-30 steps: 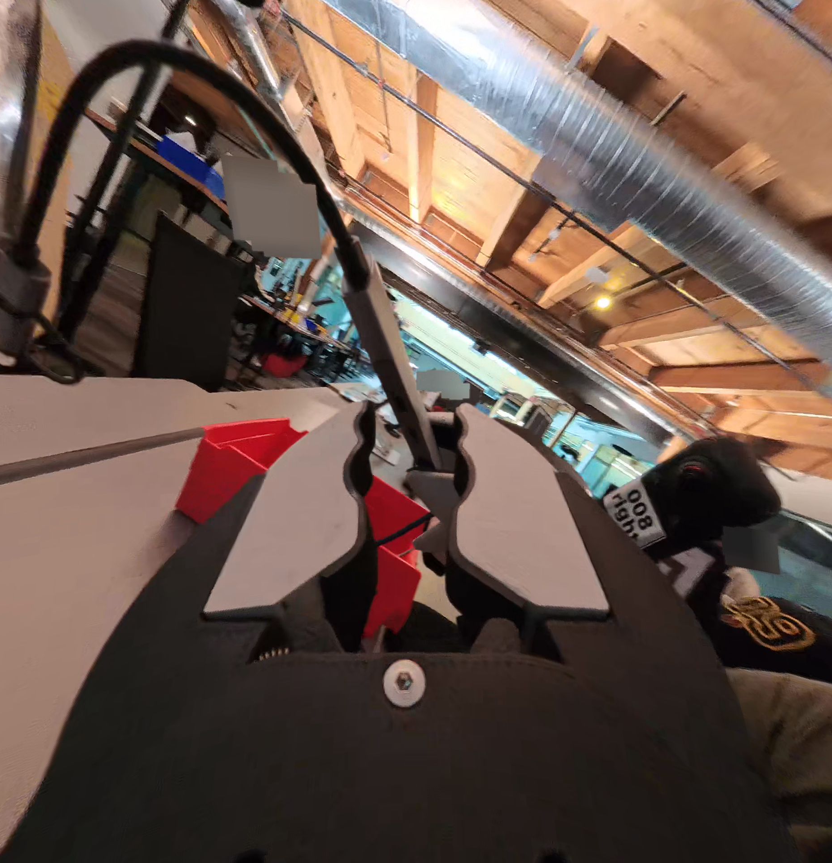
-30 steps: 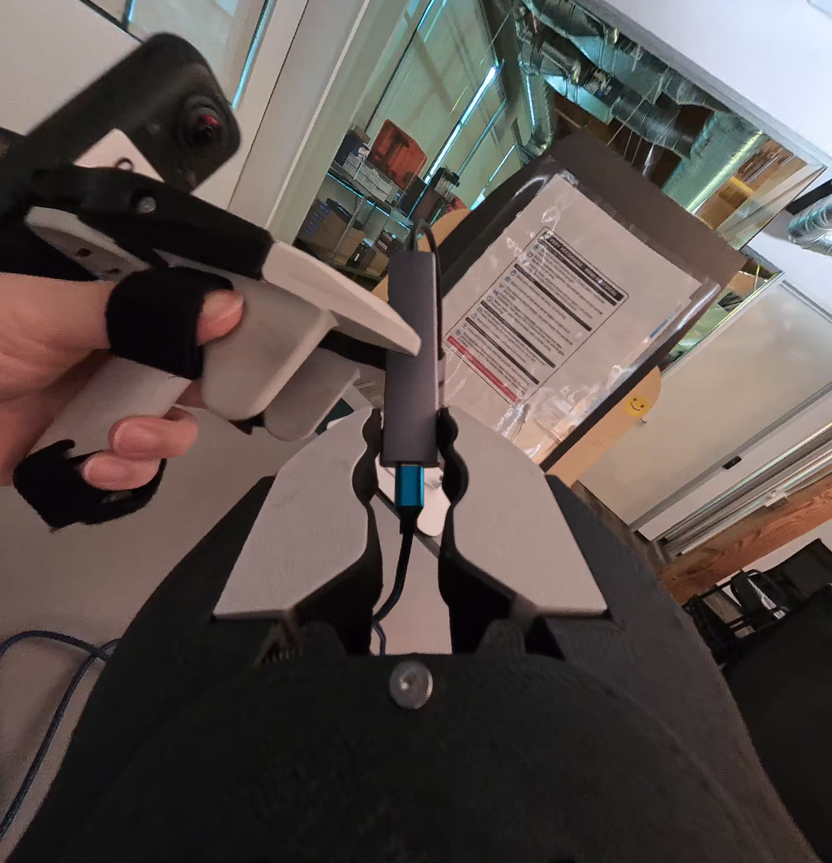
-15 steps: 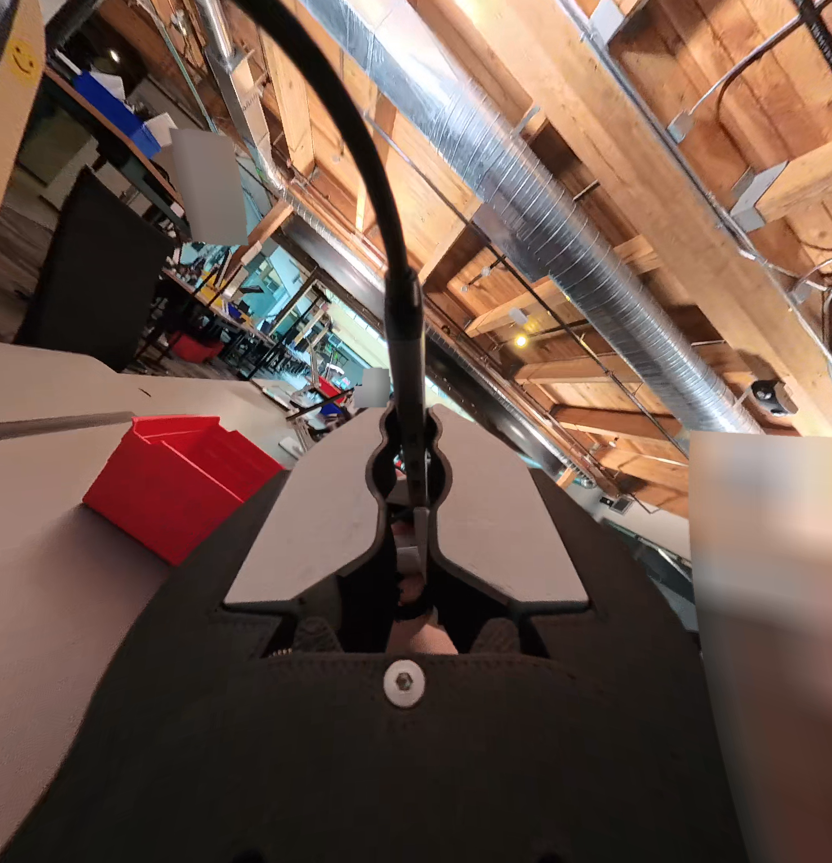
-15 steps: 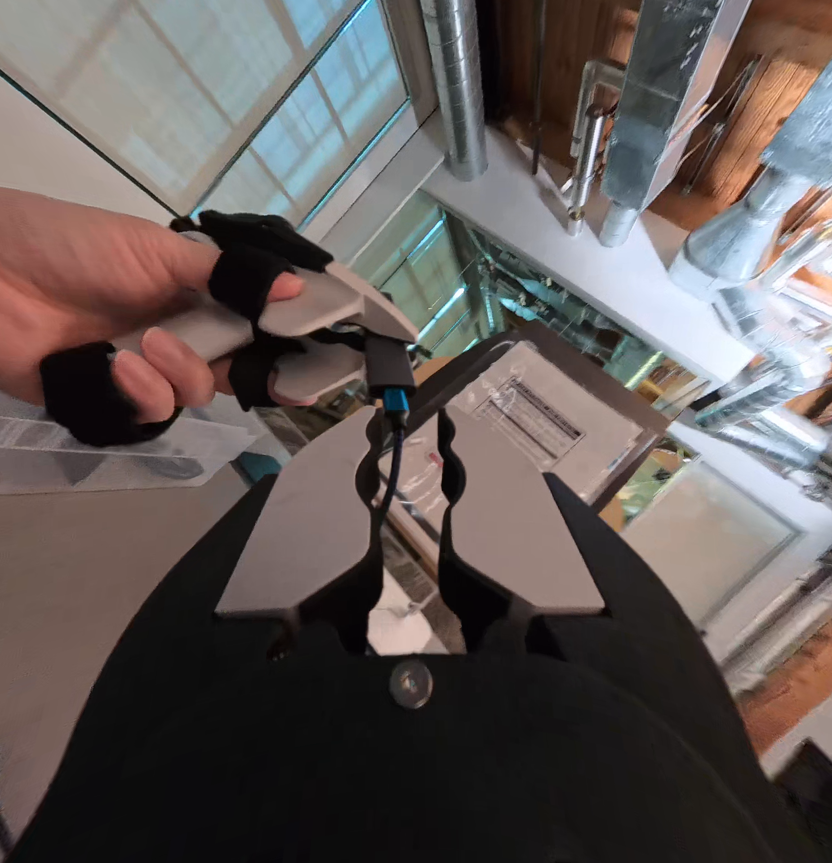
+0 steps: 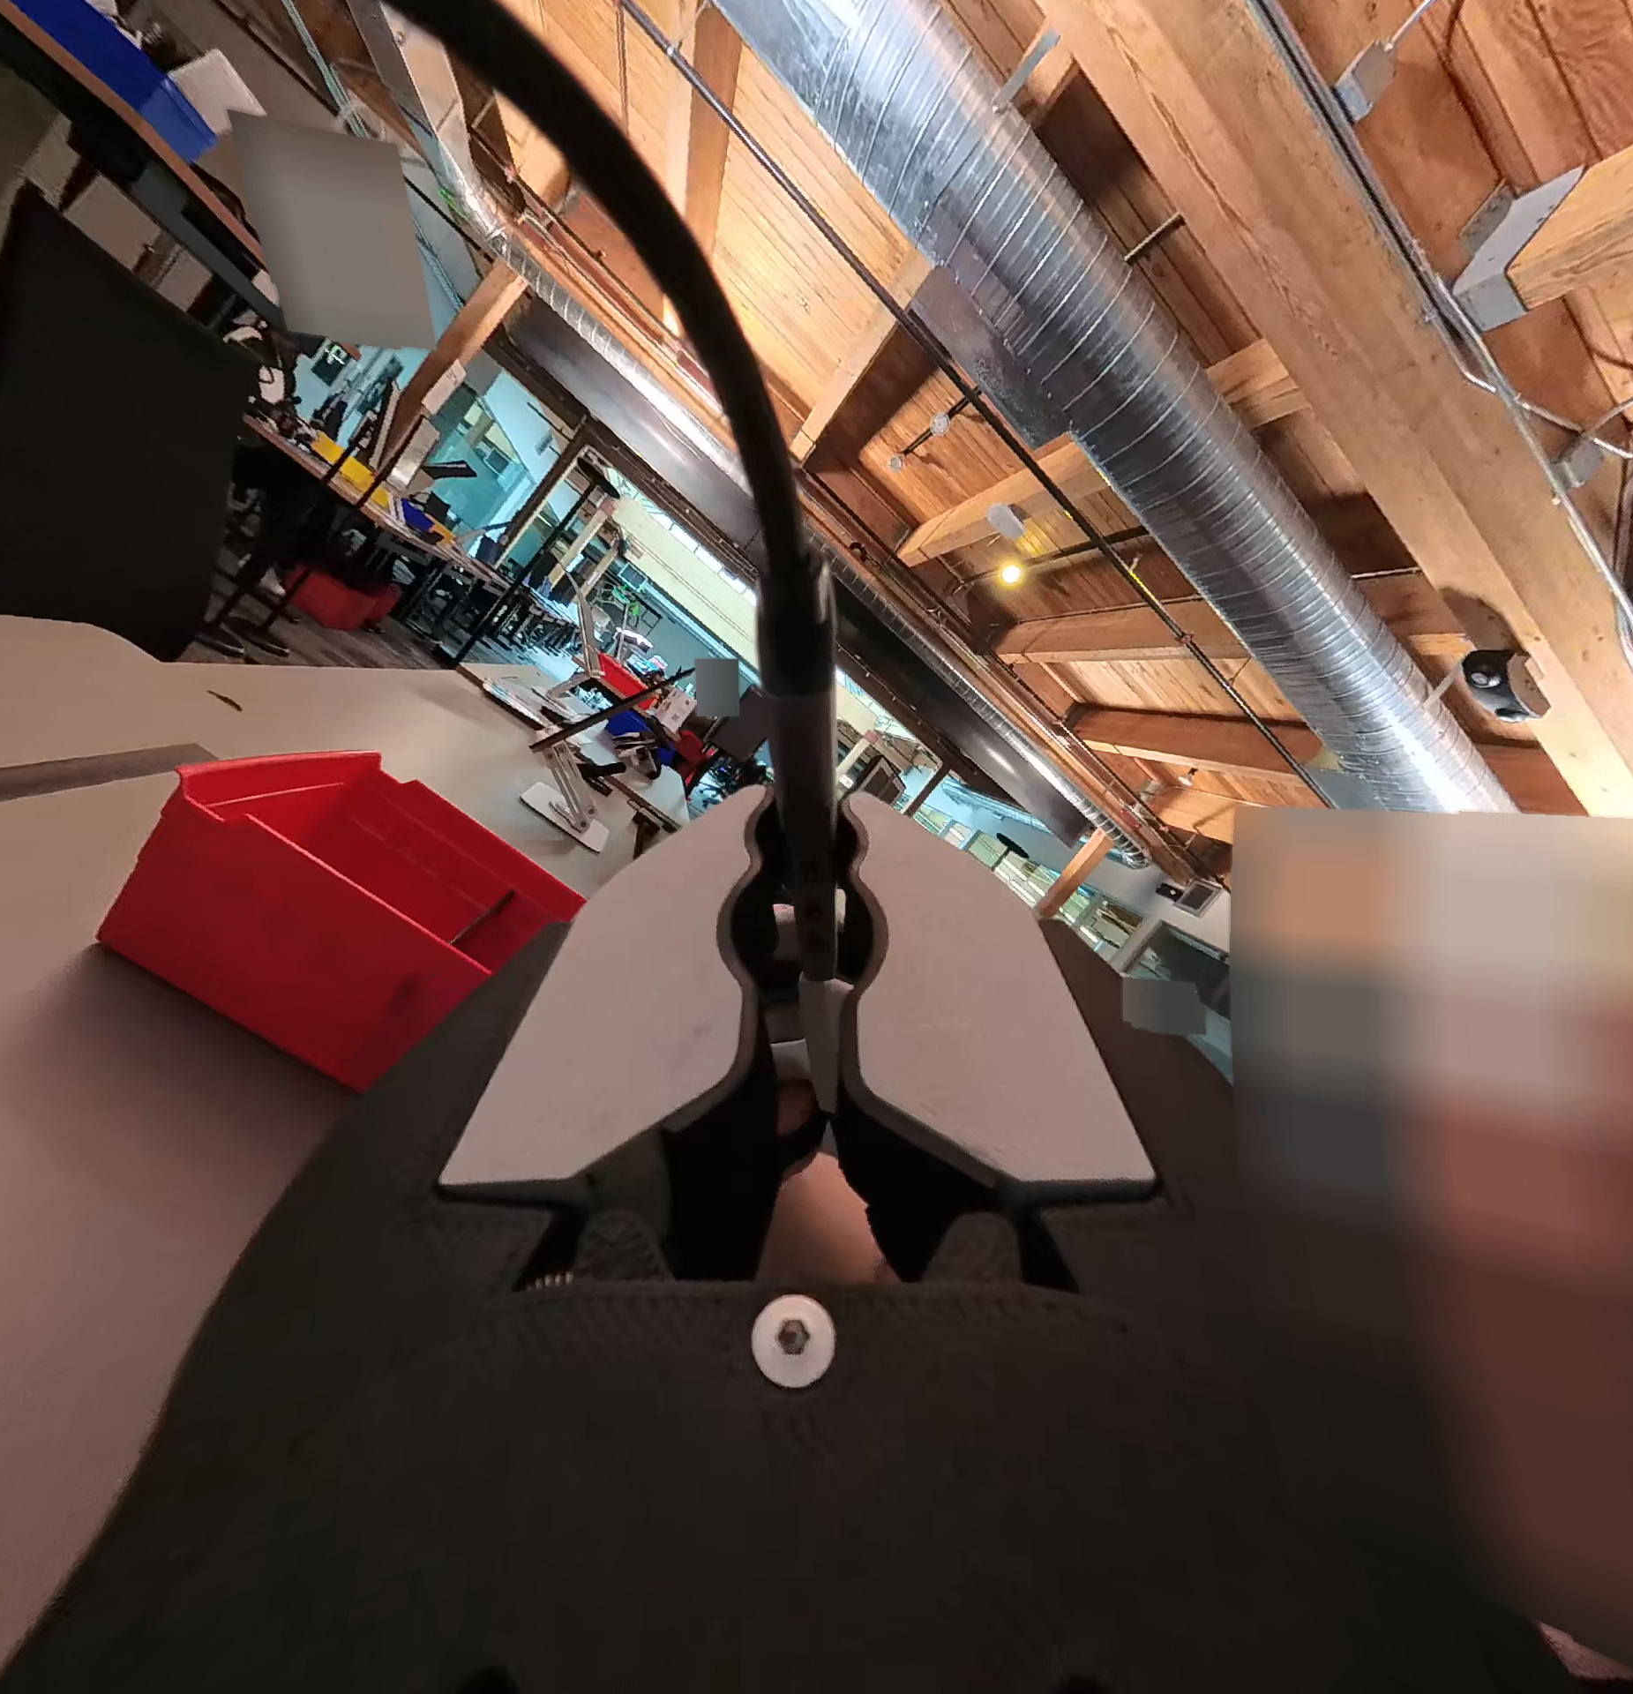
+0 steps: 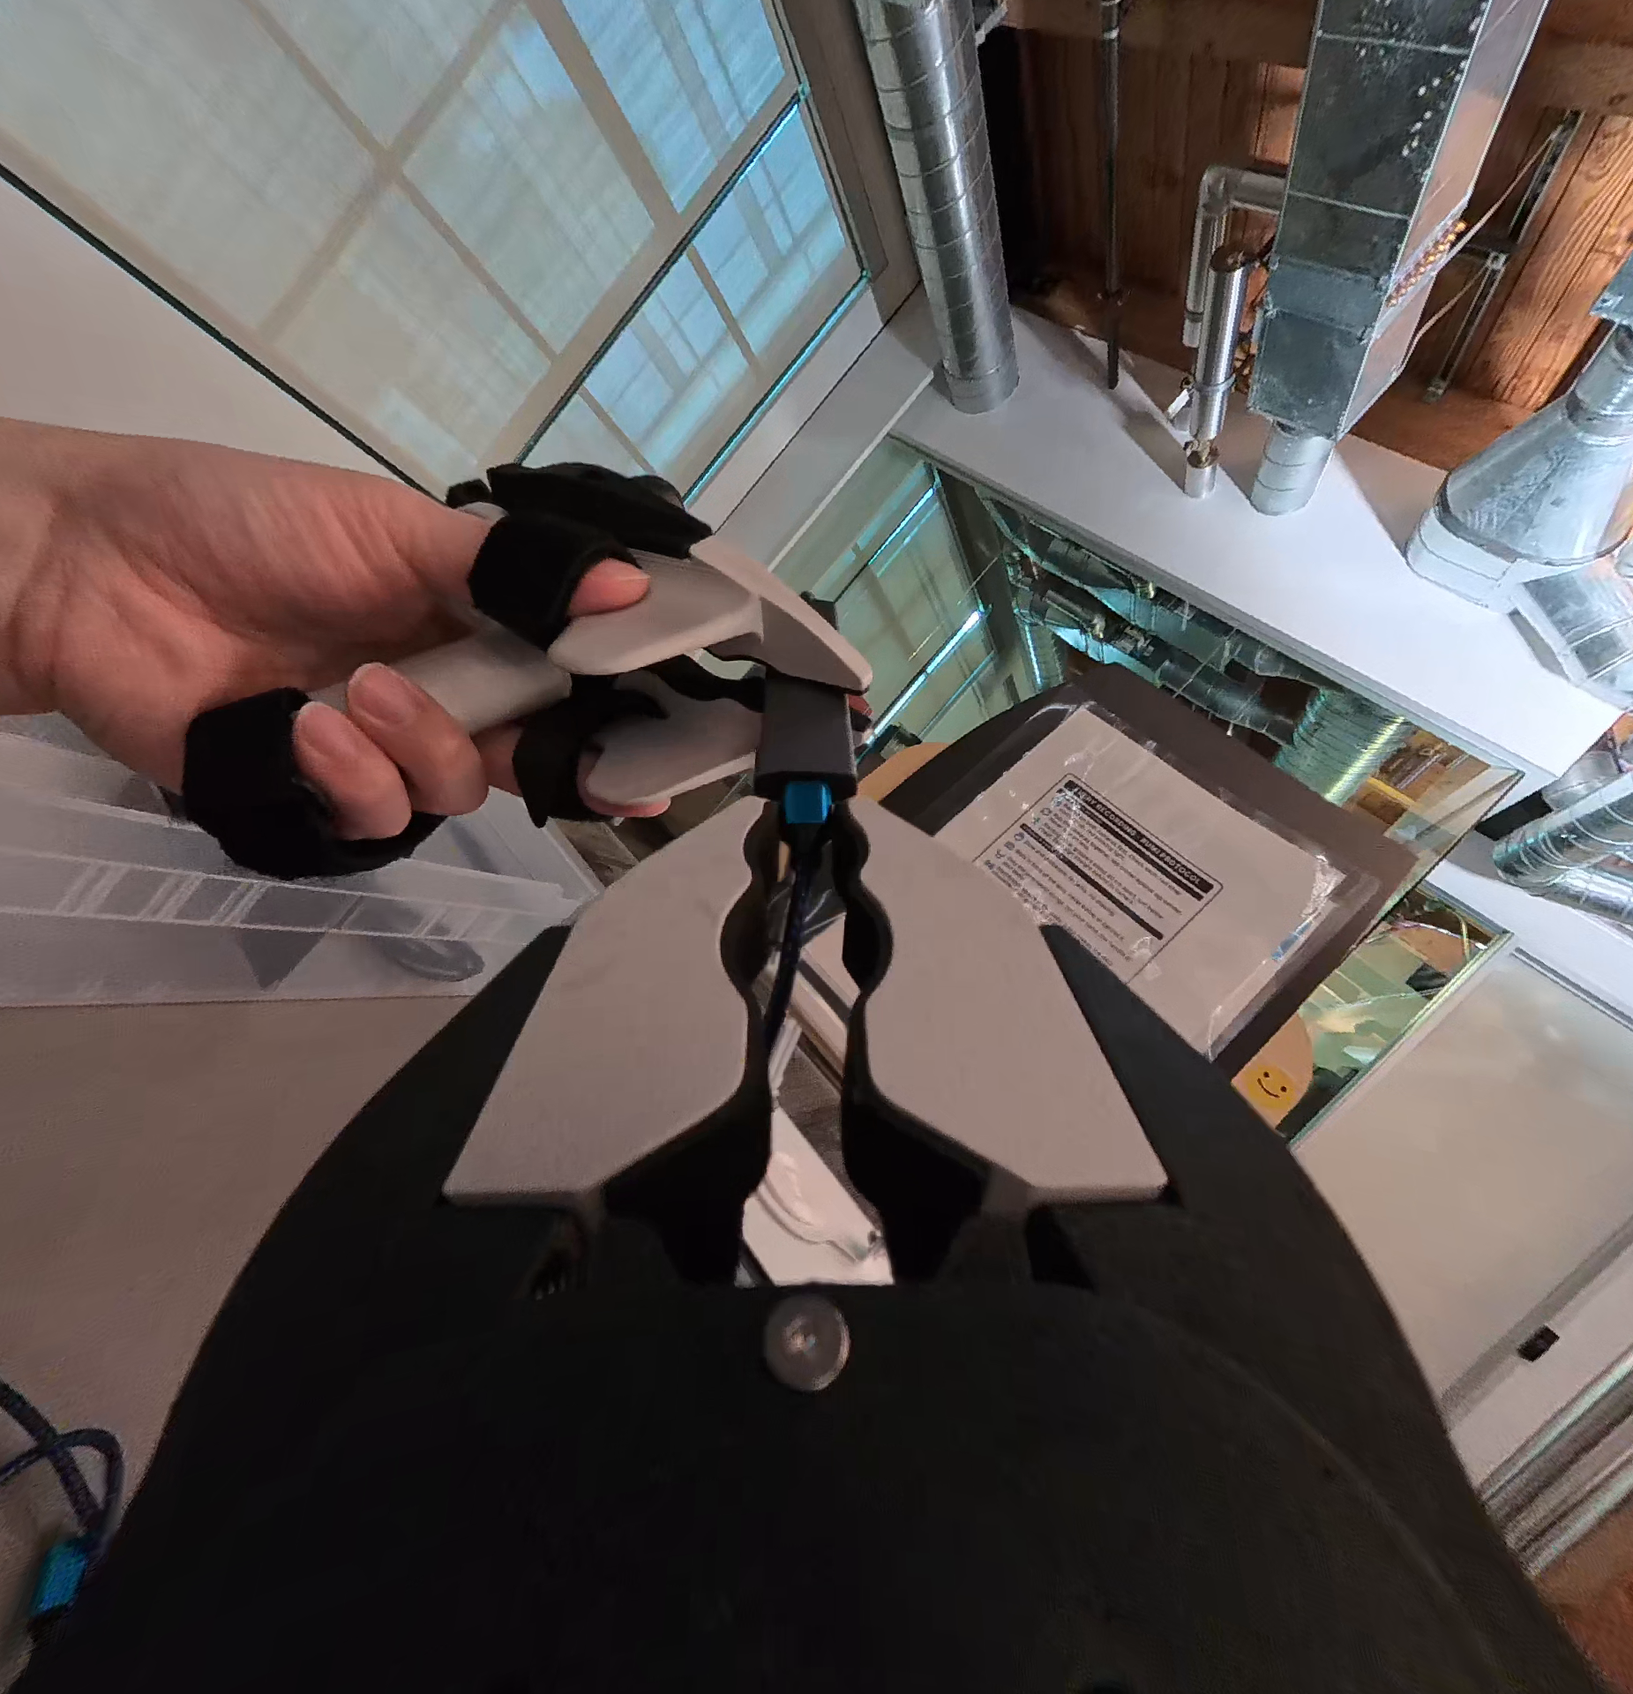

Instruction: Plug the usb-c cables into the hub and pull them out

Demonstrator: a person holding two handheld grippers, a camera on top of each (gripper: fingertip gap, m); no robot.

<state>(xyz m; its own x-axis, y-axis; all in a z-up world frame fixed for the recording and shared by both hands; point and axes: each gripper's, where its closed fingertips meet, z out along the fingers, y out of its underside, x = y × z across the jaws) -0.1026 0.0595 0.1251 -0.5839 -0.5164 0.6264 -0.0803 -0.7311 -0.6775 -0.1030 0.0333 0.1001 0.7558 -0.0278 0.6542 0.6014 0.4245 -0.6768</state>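
1. Beneath timber beams and silver ducting (image 5: 1115,302), over a pale table (image 5: 79,1146).
2. Grey hub (image 6: 808,738) clamped aloft in left gripper (image 5: 817,830), apparently braced for plugging.
3. Blue usb-c plug (image 6: 805,805) seated in hub; right gripper (image 6: 801,820) narrowly parted, loose around its cable.
4. Red bin (image 5: 272,926) alongside, contents hidden.

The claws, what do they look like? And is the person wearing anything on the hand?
Each claw, left and right, has two flat grey fingers with wavy inner edges on a black body with one silver screw. The hand wears black fabric loops around its fingers.
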